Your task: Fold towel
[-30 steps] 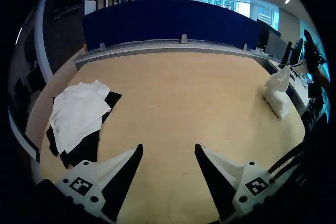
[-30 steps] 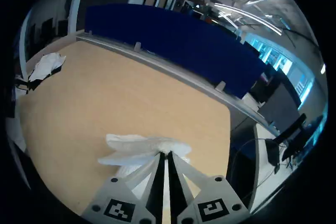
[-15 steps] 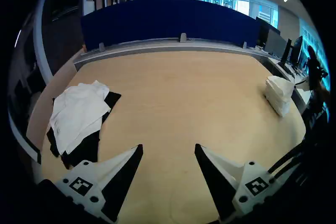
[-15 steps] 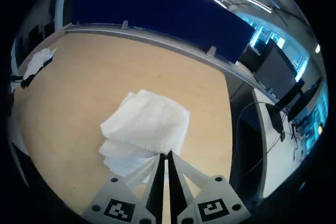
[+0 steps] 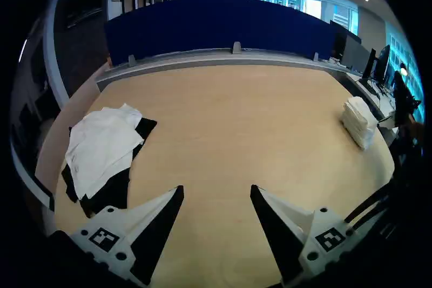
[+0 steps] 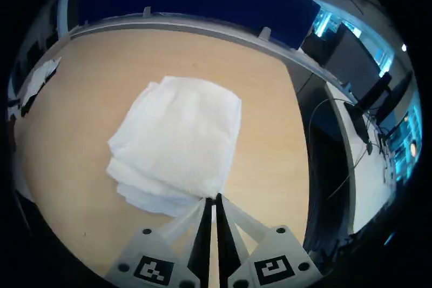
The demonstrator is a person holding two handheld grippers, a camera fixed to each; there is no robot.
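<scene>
White folded towel lay ahead of the right hand-held gripper, clamped on its corner; withdrawing unreleased might unfold it.

I count one towel stack at right claw, one cloth pile ahead-left of left claw, one table.

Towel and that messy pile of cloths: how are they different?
The towel is folded into a neat stack; the pile of cloths lies loose and rumpled. The towel is all white; the pile has white over black. The right gripper pinches the towel's corner; nothing touches the pile. Both lie on the table.
</scene>
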